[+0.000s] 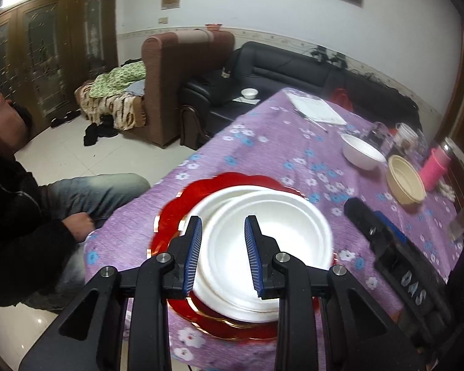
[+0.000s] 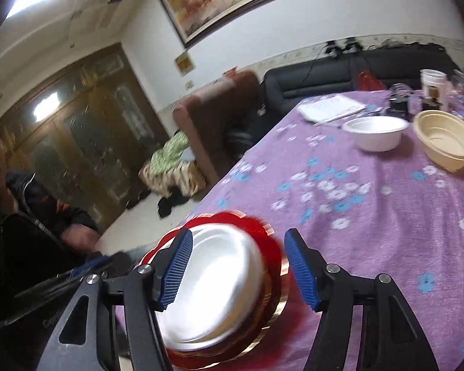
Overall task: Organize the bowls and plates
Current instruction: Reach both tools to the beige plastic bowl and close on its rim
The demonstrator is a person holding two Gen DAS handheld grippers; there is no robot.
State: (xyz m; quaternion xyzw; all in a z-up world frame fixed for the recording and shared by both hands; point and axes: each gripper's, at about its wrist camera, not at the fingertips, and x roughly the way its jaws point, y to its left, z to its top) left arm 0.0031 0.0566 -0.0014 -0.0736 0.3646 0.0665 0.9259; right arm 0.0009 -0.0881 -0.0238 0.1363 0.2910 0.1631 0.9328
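Both grippers, left gripper [image 1: 222,249] and right gripper [image 2: 239,270], were held spread and empty above the white plates [image 1: 263,247] stacked on the red plate [image 1: 170,216]; the white bowl [image 1: 362,153] lay beyond, nearer the right.

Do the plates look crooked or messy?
A little. The top white plate sits off-centre on the white plate under it, so the stack on the red plate isn't lined up. Nothing looks spilled or broken.

Directly ahead of the left gripper [image 1: 222,256], two white plates [image 1: 263,247] lie stacked on a scalloped plate [image 1: 173,213] at the table [image 1: 278,151] edge. Farther ahead to the right sit a foam bowl [image 1: 362,153] and, right of it, a plastic bowl [image 1: 405,181].
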